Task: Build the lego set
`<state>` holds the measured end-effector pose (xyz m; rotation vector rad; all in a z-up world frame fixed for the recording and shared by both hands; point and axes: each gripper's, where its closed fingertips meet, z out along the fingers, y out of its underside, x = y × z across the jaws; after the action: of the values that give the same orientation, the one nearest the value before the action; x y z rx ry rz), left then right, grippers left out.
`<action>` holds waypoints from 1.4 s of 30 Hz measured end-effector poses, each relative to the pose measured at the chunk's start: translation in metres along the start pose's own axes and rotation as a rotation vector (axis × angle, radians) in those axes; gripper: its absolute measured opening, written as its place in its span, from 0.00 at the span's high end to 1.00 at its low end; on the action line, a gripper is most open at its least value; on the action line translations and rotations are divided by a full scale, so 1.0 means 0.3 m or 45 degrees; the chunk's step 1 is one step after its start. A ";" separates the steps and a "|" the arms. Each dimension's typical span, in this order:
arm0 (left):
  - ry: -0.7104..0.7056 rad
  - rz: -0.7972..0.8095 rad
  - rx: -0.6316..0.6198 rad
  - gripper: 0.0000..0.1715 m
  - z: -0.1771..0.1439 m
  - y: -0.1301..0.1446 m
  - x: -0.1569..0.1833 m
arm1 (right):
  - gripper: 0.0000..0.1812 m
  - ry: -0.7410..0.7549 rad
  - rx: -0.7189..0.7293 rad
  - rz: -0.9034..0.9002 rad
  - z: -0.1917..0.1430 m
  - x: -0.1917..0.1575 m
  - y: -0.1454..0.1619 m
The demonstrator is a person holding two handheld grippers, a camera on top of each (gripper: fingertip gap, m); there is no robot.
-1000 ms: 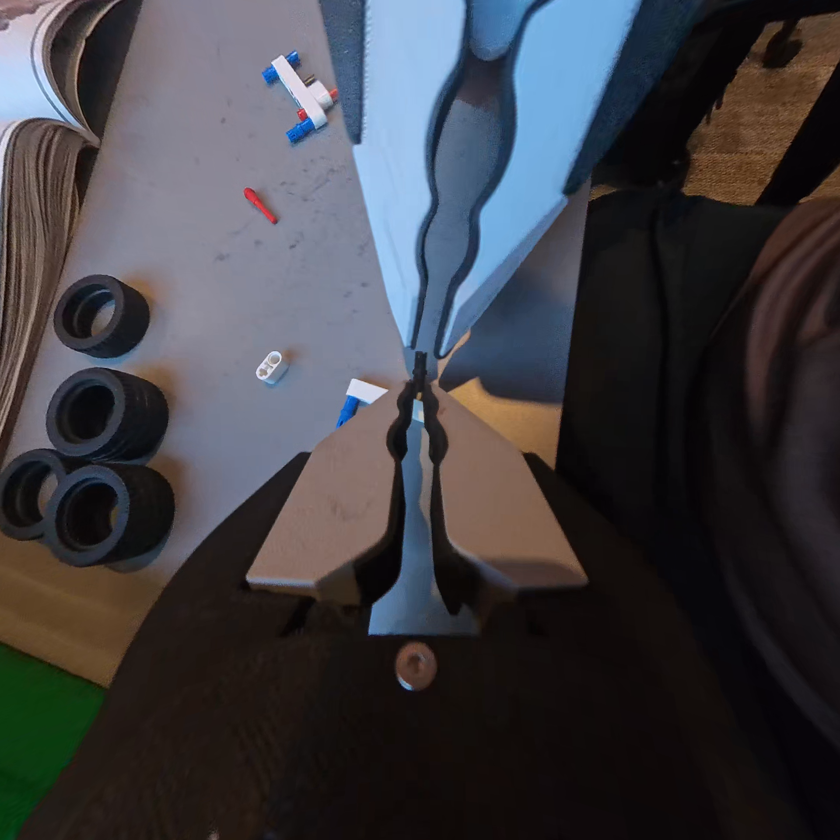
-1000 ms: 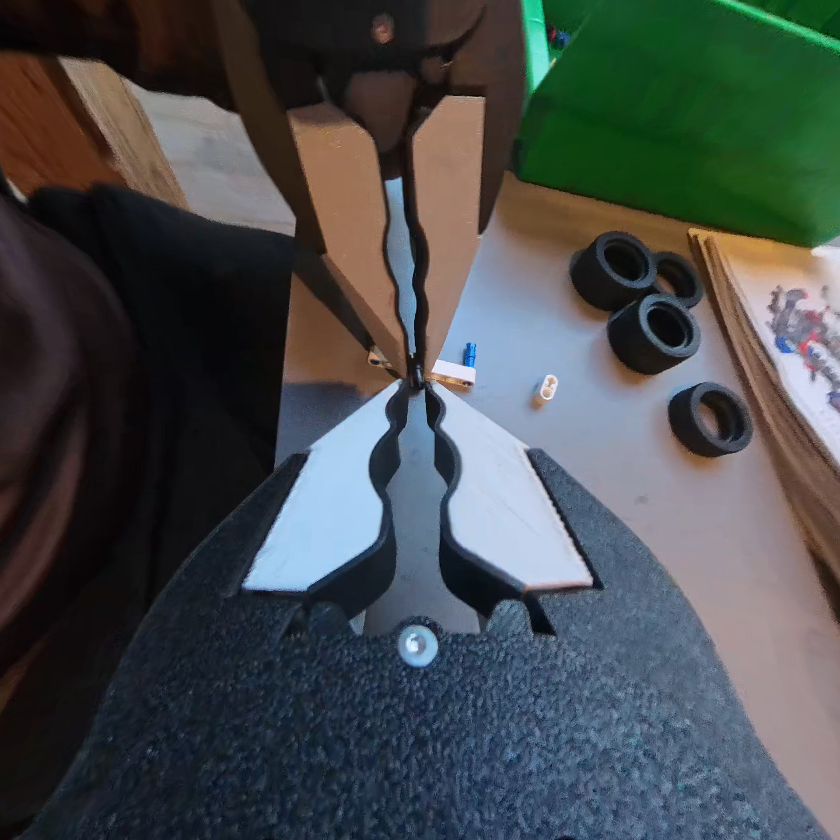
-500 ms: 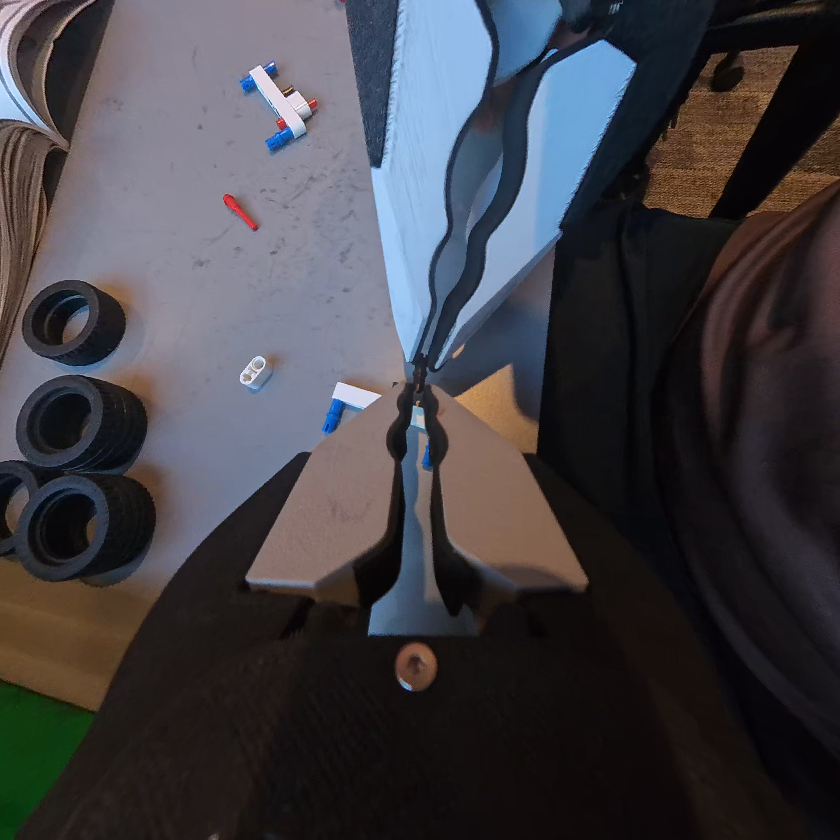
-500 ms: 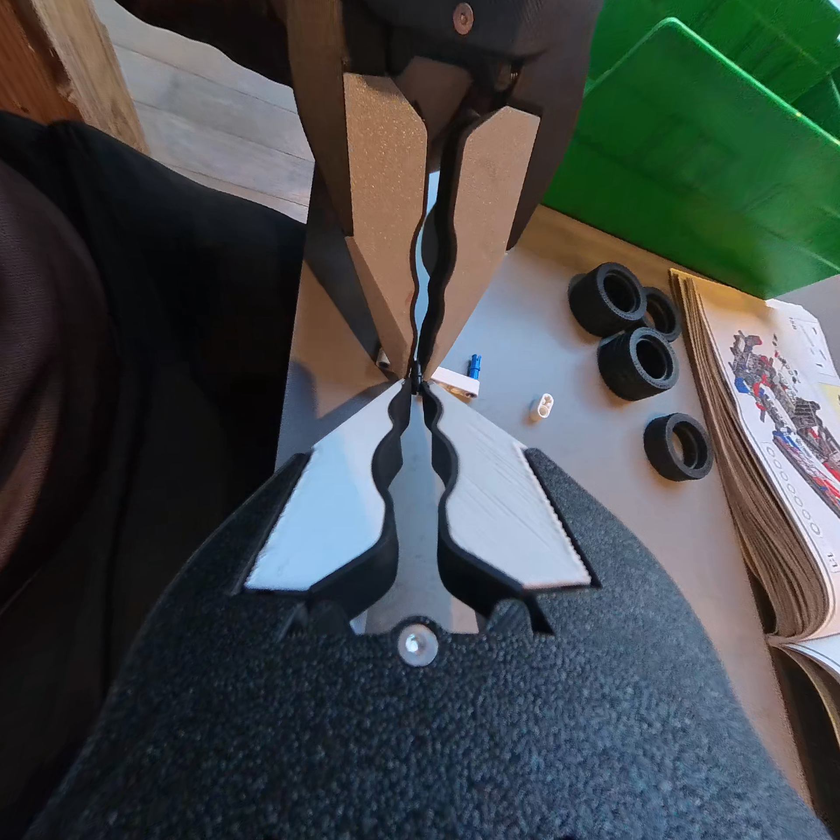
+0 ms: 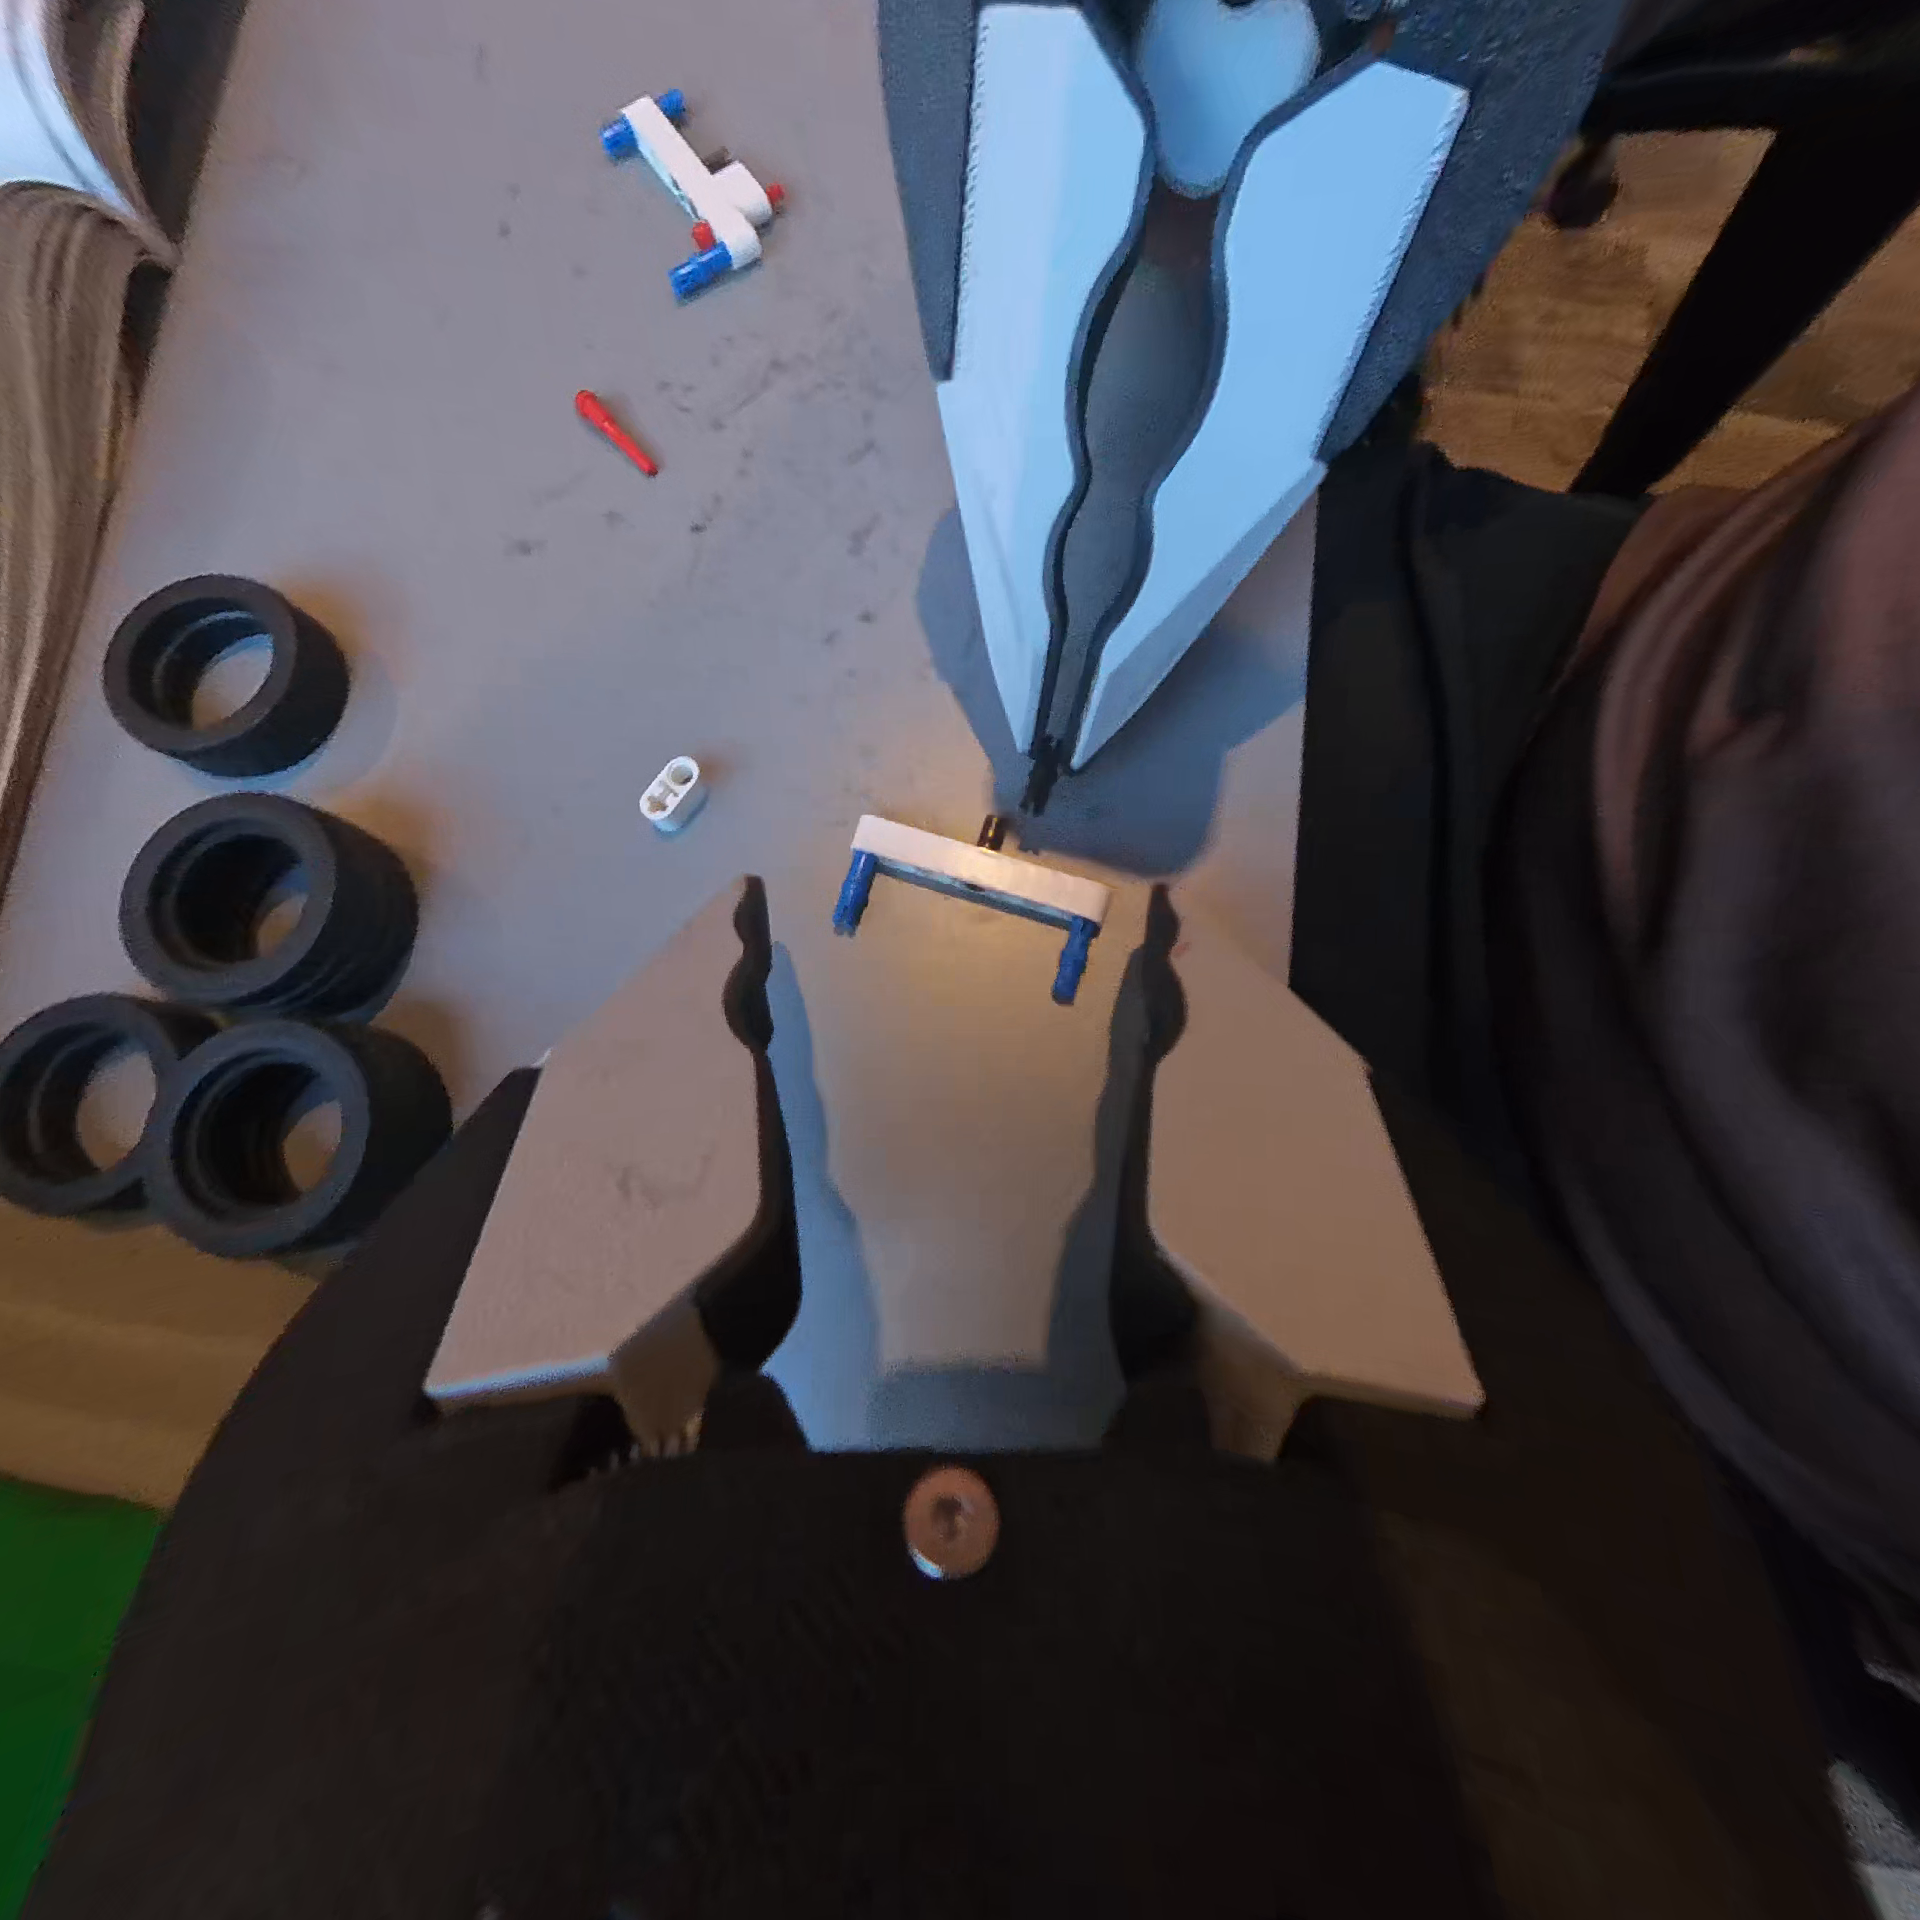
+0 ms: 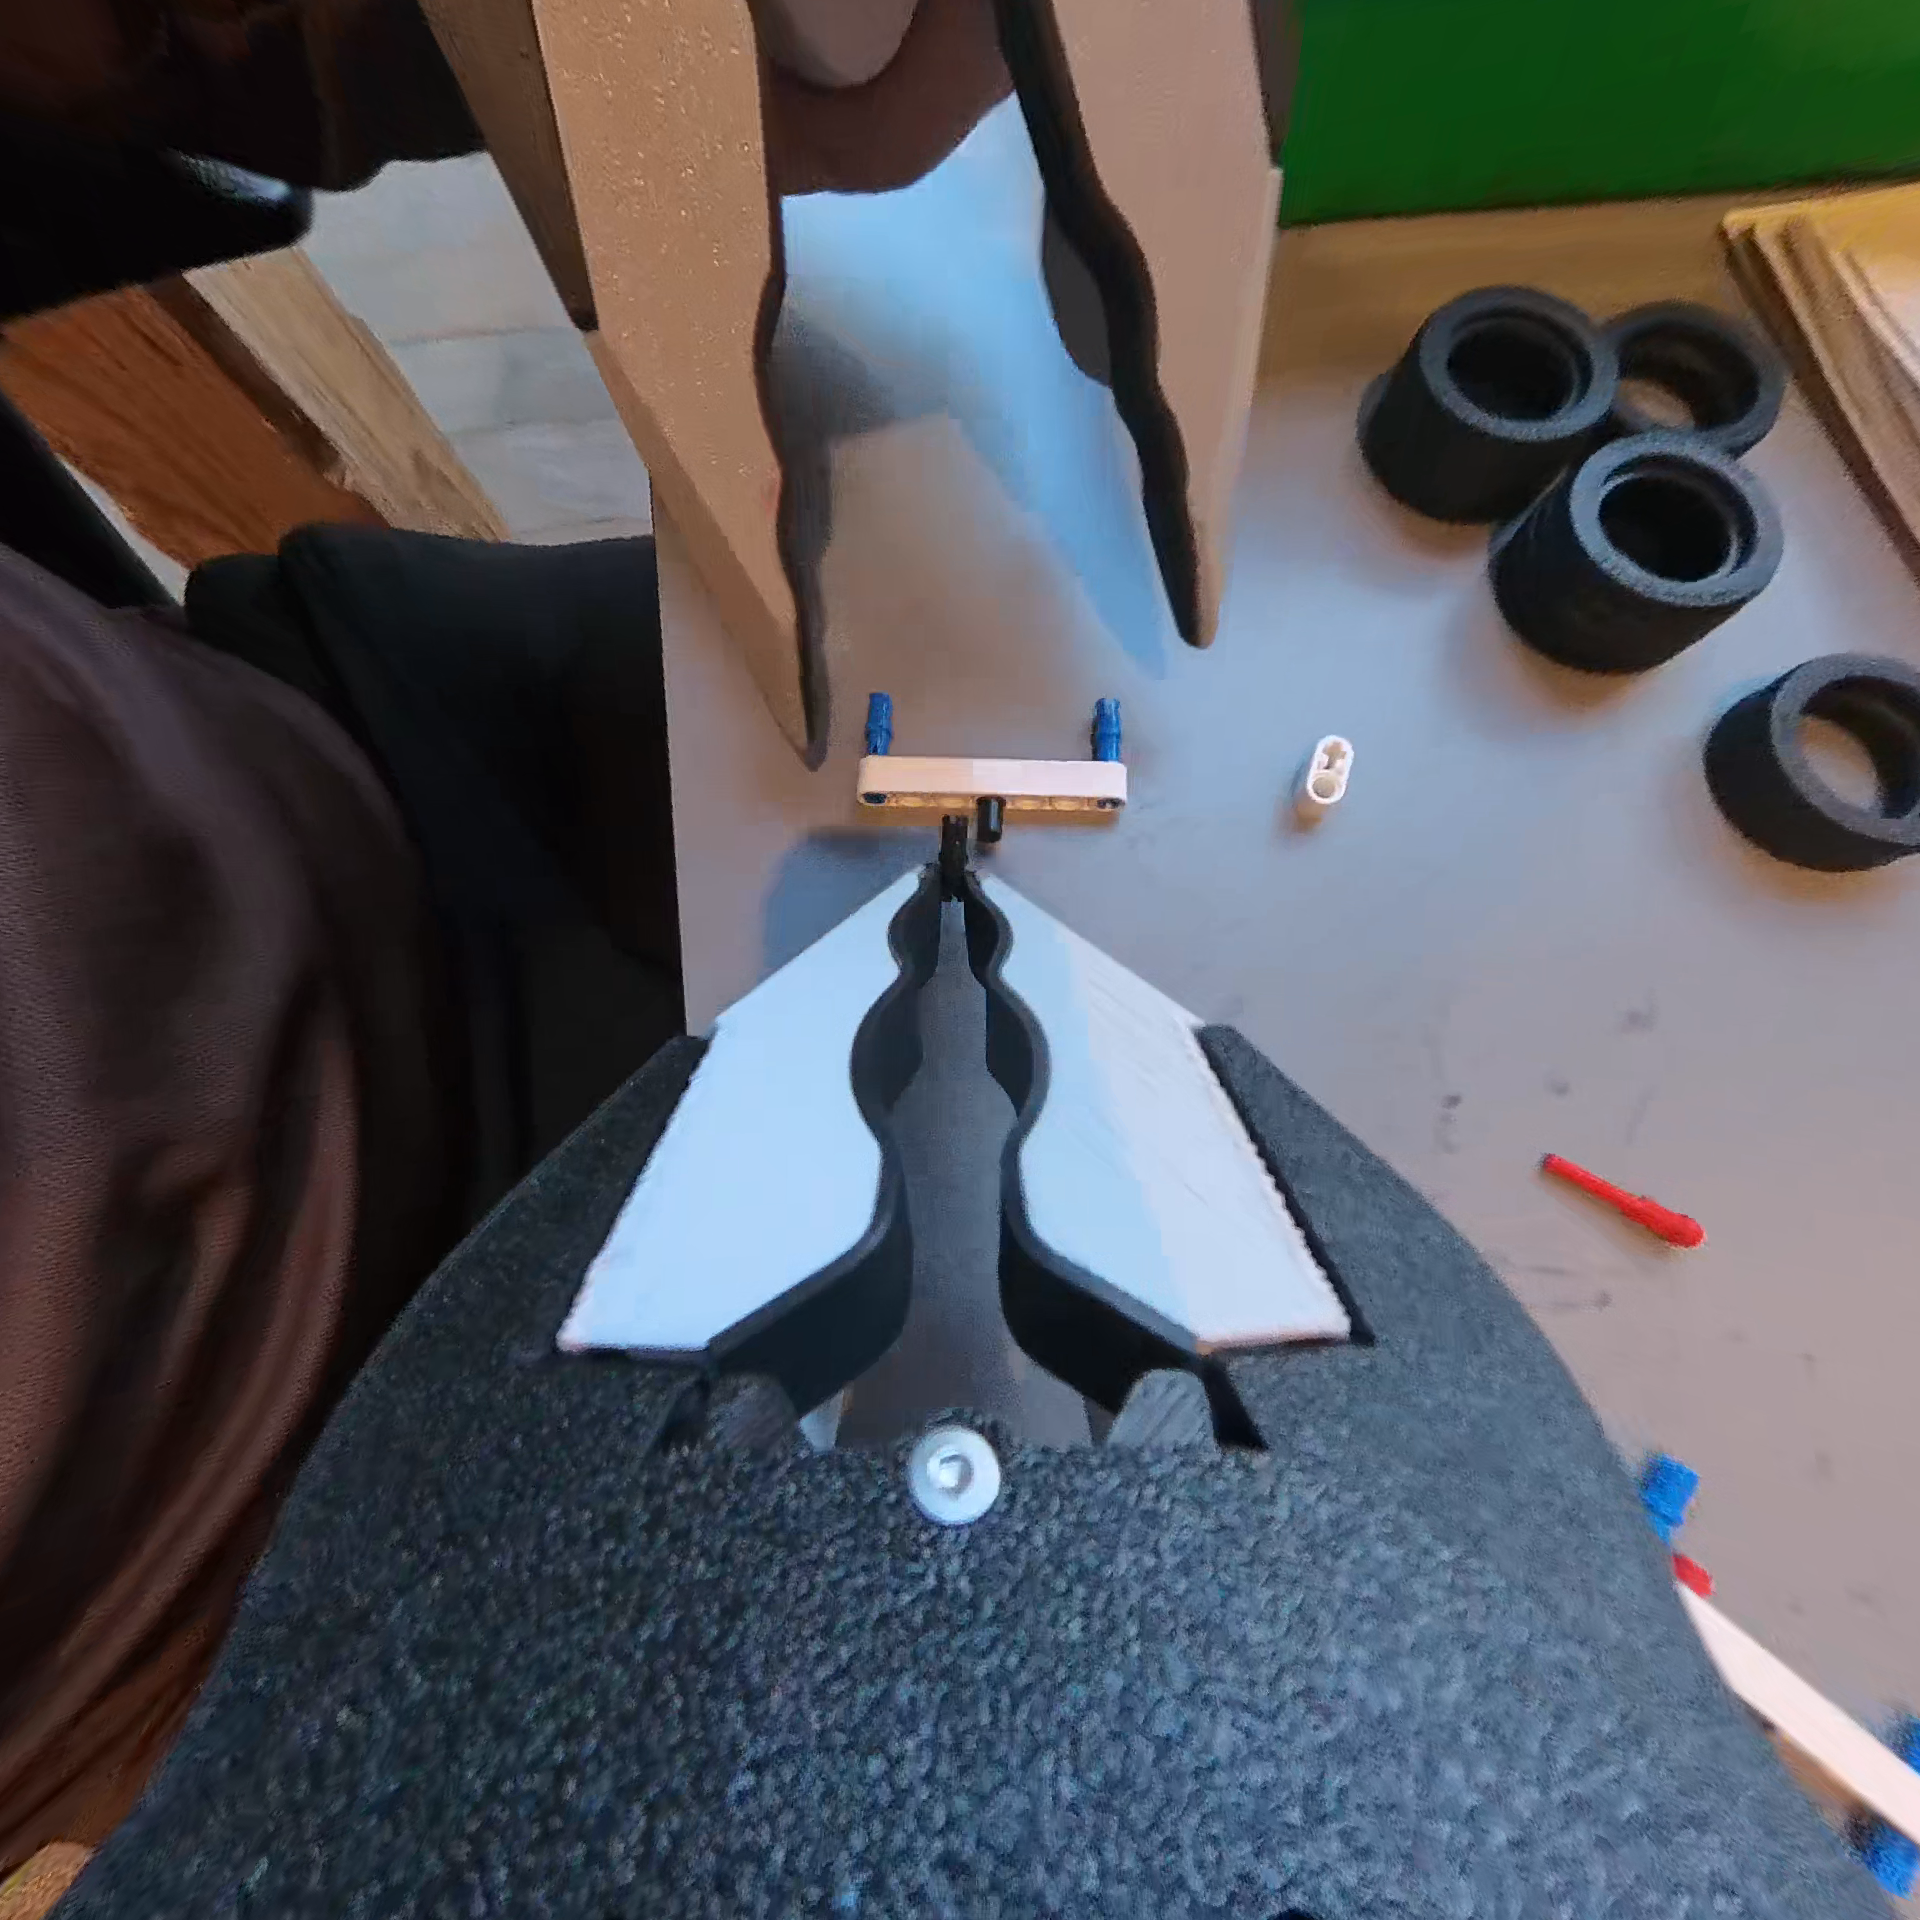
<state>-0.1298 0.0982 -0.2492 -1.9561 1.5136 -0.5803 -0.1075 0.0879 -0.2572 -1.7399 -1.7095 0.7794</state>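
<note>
With the left gripper (image 5: 951,914) spread wide and empty, the right gripper (image 6: 951,878) pinches a small black plastic pin (image 6: 951,844) at the flat white plastic beam with blue pegs (image 6: 992,779), seemingly pin-fitting, which next needs straight alignment with a hole

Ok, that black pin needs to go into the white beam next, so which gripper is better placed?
Right. The right gripper already pinches the black pin, aimed at the white beam on the table. The left gripper is open and empty.

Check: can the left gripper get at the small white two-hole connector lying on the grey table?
Probably yes. The left gripper is open, and the small white two-hole connector lies alone on the grey table, nothing blocking.
</note>
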 end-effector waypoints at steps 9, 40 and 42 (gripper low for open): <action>0.124 0.085 -0.077 0.68 0.071 0.016 0.035 | 0.98 0.009 -0.069 0.012 0.021 -0.009 0.018; 0.037 -0.015 -0.057 0.68 0.069 0.006 0.021 | 0.98 -0.044 -0.041 0.083 0.046 -0.013 0.001; 0.041 0.008 -0.041 0.62 0.060 -0.002 0.026 | 0.98 -0.043 -0.041 0.079 0.046 -0.012 0.002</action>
<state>-0.1155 0.0941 -0.2619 -1.9740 1.5571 -0.5907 -0.1173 0.0844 -0.2667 -1.8191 -1.7061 0.8170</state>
